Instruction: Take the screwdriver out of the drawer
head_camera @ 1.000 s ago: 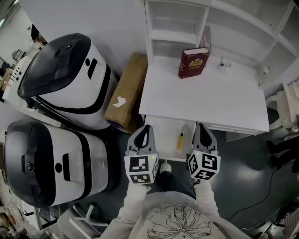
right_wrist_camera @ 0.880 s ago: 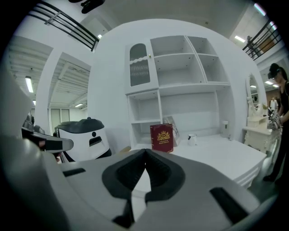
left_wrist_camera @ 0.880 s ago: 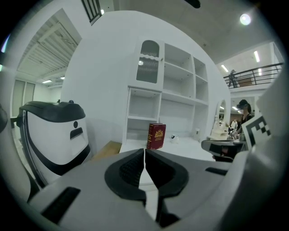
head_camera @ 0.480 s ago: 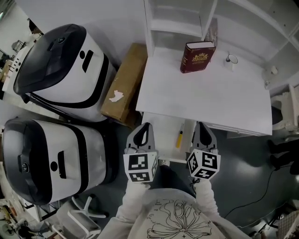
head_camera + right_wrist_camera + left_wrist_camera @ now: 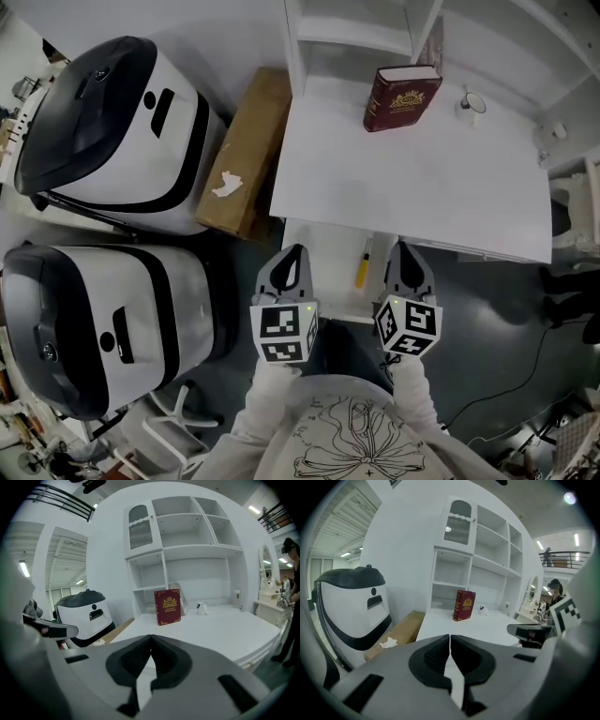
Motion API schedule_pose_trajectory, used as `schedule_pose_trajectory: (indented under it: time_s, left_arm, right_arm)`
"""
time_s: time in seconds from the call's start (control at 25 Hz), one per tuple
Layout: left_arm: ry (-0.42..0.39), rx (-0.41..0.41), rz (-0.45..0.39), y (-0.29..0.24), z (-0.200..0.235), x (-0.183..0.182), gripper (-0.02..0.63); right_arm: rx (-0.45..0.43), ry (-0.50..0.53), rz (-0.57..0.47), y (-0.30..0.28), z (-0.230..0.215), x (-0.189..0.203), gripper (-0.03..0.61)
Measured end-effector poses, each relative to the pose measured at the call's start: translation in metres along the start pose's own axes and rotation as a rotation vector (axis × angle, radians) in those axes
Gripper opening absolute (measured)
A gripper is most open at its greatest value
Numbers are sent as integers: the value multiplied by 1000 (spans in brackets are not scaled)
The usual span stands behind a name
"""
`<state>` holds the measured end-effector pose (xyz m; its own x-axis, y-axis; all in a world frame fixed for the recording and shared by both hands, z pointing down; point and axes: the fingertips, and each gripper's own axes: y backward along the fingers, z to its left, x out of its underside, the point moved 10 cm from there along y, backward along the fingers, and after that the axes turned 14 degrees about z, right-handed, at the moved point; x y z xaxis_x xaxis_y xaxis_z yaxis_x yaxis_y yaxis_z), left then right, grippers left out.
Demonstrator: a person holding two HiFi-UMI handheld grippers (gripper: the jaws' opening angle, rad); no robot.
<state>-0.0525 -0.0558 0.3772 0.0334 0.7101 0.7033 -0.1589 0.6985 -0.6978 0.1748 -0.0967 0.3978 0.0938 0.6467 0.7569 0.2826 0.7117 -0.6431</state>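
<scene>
A: Where is the screwdriver (image 5: 362, 266) at this moment?

B: It lies in the open drawer (image 5: 328, 267), which is pulled out under the front edge of the white desk (image 5: 412, 178). The yellow handle points toward the person and the thin shaft points toward the desk.

A: And the two grippers?

B: In the head view the left gripper (image 5: 293, 255) is over the left side of the drawer and the right gripper (image 5: 404, 251) is over the right side. The screwdriver is between them, a little nearer to the right one. Neither gripper touches it.

A: Are the jaws open?

B: No. In the left gripper view the jaws of the left gripper (image 5: 450, 637) are pressed together, with nothing between them. The right gripper view shows the same for the right gripper (image 5: 150, 637): jaws closed and empty.

A: What else is on the desk?

B: A dark red book (image 5: 402, 97) stands upright near the back, in front of the shelves. A small white cup (image 5: 472, 102) is to its right, apart from it.

A: And beside the desk?

B: A brown cardboard box (image 5: 239, 155) lies on the floor against the left side of the desk. Further left are two large white and black machines (image 5: 112, 131).
</scene>
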Motion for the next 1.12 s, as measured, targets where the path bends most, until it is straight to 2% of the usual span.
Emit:
schedule_pose_trajectory:
  time_s: [0.4, 1.12]
  left_arm:
    - [-30, 48, 96, -36, 18, 6, 11]
    - [-11, 102, 257, -97, 42, 42, 11]
  right_arm:
    - [7, -23, 88, -37, 12, 16, 3]
    - [27, -101, 338, -99, 16, 70, 3]
